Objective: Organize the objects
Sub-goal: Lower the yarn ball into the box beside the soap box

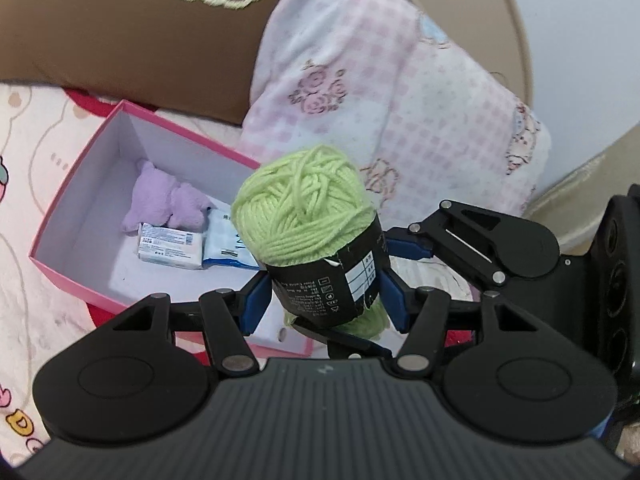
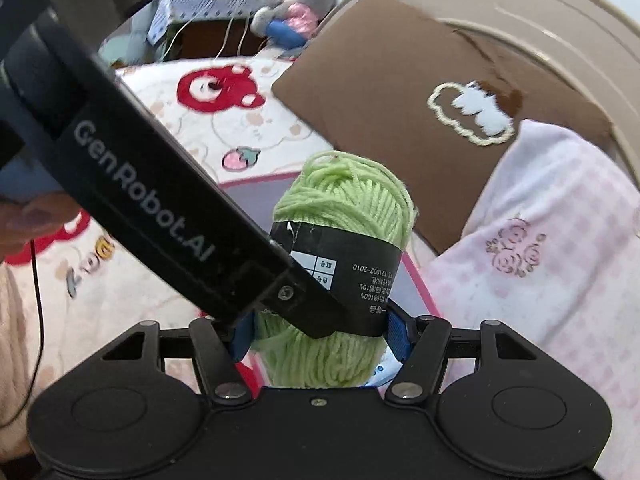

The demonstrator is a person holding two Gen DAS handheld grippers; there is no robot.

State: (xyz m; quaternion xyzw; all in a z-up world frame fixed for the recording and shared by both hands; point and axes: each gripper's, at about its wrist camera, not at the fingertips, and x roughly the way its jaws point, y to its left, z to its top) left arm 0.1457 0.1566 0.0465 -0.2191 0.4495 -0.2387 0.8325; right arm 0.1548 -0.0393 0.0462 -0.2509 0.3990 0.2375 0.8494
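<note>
Yarn, a light green ball [image 1: 304,212] with a black paper band [image 1: 328,284], is being held above the near right corner of the pink box [image 1: 80,164], which is lying open on the bed [image 1: 24,208]. At the left, inside the box, a purple plush toy [image 1: 160,200] is lying, and two small white and blue packets [image 1: 168,246] are lying just beside it. In the middle, the left gripper [image 1: 324,300] is pressing its blue pads on both sides of the band. The right gripper [image 2: 320,332] is also clamping the same ball, low on the band. At the far side a brown pillow [image 1: 120,40] is leaning, and to the right a pink checked pillow [image 1: 400,100] is lying beside the box.
</note>
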